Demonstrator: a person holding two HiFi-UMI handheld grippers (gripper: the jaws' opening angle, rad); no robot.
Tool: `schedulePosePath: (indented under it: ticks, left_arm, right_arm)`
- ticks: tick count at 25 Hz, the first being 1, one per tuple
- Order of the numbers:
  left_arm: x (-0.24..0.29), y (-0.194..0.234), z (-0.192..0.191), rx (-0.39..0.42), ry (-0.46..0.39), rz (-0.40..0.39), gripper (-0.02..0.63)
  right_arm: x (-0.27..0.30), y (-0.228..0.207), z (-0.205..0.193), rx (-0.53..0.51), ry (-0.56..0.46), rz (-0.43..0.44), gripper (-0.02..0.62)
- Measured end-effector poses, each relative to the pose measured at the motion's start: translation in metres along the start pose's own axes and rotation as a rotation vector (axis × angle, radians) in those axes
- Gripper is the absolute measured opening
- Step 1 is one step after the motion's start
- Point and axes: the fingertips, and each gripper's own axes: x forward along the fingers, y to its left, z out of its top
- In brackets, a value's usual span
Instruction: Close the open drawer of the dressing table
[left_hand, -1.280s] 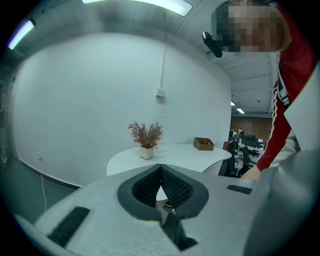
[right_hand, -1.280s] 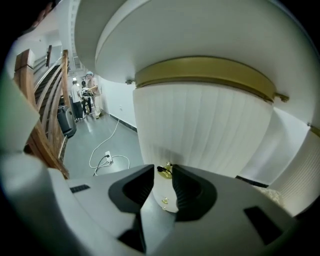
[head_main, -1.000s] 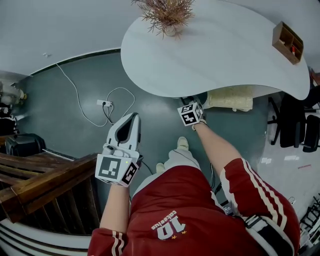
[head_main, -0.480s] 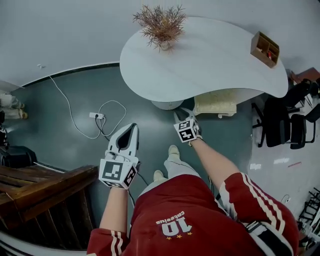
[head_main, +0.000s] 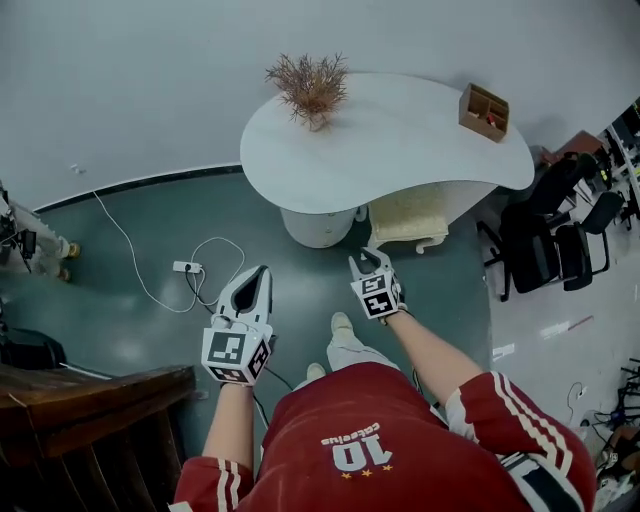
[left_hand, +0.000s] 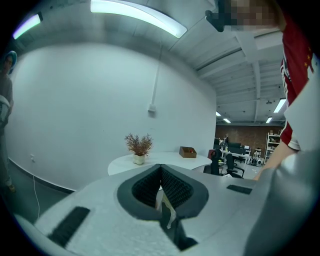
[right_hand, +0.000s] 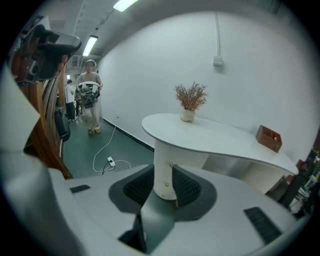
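Right gripper (head_main: 366, 260) with jaws parted, nothing between them; left gripper (head_main: 255, 275) pinched together, empty. Could shift the whole dressing table (head_main: 400, 130) if shoved too hard, or skew the cream drawer (head_main: 405, 218) by pressing one corner, probably jamming it; might also rattle the plant pot (head_main: 318, 120). Drawer jutting from under the tabletop, near and ahead of the right gripper, not touching; farther off from the left.
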Motion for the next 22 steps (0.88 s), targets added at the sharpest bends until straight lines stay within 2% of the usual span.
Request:
schedulePosePath:
  ticks: [5,9,15,22]
  left_arm:
    - [-0.029,-0.016,0.009,0.021,-0.003,-0.052,0.000]
    - [-0.052,-0.038,0.031,0.072,-0.043,-0.081,0.000]
    - [-0.075,-0.087,0.070,0.114,-0.119,-0.094,0.000]
    - [-0.086,-0.158,0.094,0.089,-0.186,-0.031,0.000]
  right_arm:
    - [-0.071,0.009,0.021,0.080,-0.074,-0.049,0.117]
    - [-0.128,0.014,0.042,0.078,-0.151,-0.077,0.117]
    - [-0.218,-0.001,0.085,0.119,-0.293,-0.049,0.102]
    - [-0.313,-0.045,0.121,0.129,-0.450,0.040,0.100]
